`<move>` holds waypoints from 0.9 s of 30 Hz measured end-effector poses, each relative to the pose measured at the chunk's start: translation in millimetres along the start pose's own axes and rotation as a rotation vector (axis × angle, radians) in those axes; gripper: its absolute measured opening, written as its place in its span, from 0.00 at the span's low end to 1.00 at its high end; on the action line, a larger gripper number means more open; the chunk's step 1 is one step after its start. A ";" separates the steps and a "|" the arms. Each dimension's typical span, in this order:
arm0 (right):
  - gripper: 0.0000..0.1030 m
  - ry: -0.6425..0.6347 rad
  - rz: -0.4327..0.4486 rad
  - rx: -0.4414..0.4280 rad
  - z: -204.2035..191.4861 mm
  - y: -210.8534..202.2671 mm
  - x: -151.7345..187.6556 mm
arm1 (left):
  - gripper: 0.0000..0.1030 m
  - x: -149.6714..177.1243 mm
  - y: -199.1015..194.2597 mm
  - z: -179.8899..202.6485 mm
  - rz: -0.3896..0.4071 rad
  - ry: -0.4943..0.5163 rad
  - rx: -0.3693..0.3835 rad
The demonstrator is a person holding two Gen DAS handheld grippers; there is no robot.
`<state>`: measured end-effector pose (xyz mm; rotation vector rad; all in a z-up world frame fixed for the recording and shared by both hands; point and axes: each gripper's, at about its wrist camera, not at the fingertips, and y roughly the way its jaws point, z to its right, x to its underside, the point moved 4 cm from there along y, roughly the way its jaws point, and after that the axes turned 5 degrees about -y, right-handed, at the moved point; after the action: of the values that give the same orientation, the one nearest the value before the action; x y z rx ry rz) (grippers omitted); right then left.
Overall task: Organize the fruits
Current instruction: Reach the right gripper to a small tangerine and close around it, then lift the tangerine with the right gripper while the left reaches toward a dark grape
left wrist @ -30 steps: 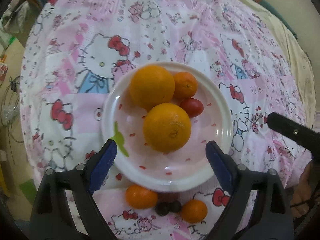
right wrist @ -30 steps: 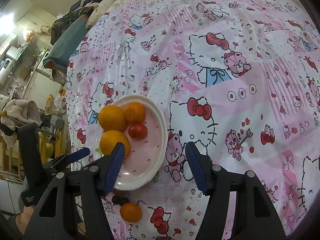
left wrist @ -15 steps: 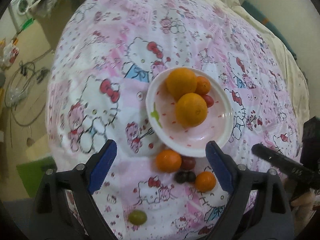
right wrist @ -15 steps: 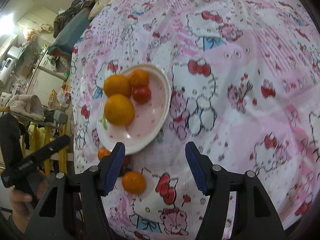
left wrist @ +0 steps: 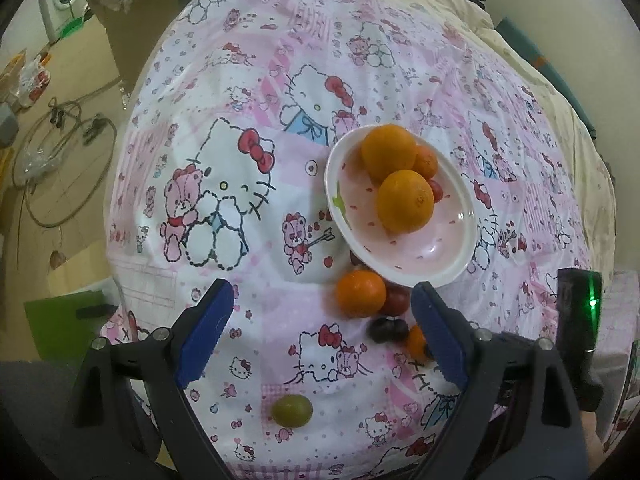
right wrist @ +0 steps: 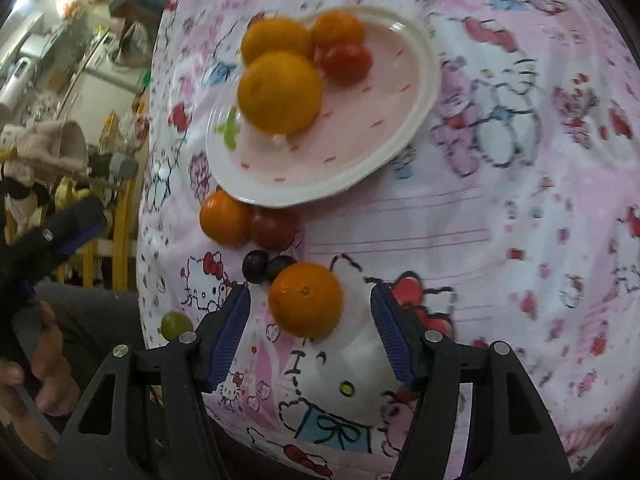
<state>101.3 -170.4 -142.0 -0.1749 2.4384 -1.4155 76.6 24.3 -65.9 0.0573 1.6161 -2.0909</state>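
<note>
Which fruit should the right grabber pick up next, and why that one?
Probably the small orange lying on the cloth. The right gripper is open, and that orange sits just ahead of its fingertips, nearly centred between them. So a sensible next move is to ease forward until the fingers are on both sides of it, then close. The plate with other fruit is just beyond.

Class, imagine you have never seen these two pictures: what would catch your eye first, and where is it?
Probably the white plate mid-cloth, holding two big oranges with a tangerine and a red tomato behind. Next, the loose tangerine on the cloth, framed by the open right gripper, and a lone green grape near the cloth's edge.
</note>
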 end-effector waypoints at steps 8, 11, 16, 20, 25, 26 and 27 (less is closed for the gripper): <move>0.53 -0.080 -0.044 0.057 -9.8 16.9 2.0 | 0.86 -0.4 0.9 -2.4 0.002 -0.001 -0.011; 0.47 -0.096 -0.039 0.077 -11.0 14.6 3.3 | 0.86 1.5 2.5 0.8 0.003 0.022 -0.025; 0.43 -0.071 0.022 0.063 -3.5 -6.4 -2.2 | 0.85 11.0 12.4 9.7 -0.020 0.079 -0.051; 0.43 0.002 0.123 0.034 13.2 -41.3 -11.9 | 0.70 26.1 30.0 21.5 -0.083 0.128 -0.047; 0.43 0.076 0.208 0.003 33.8 -72.1 -17.1 | 0.54 44.5 57.3 36.0 -0.196 0.120 0.008; 0.43 0.089 0.217 -0.004 36.3 -75.4 -17.4 | 0.53 46.4 61.9 38.9 -0.213 0.111 0.023; 0.43 0.097 0.223 -0.008 37.0 -76.4 -17.9 | 0.50 47.7 64.8 40.9 -0.225 0.102 0.034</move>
<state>126.4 -234.7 -89.4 0.1631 2.4507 -1.3445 71.5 -41.6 -127.4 -0.0071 1.7149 -2.3187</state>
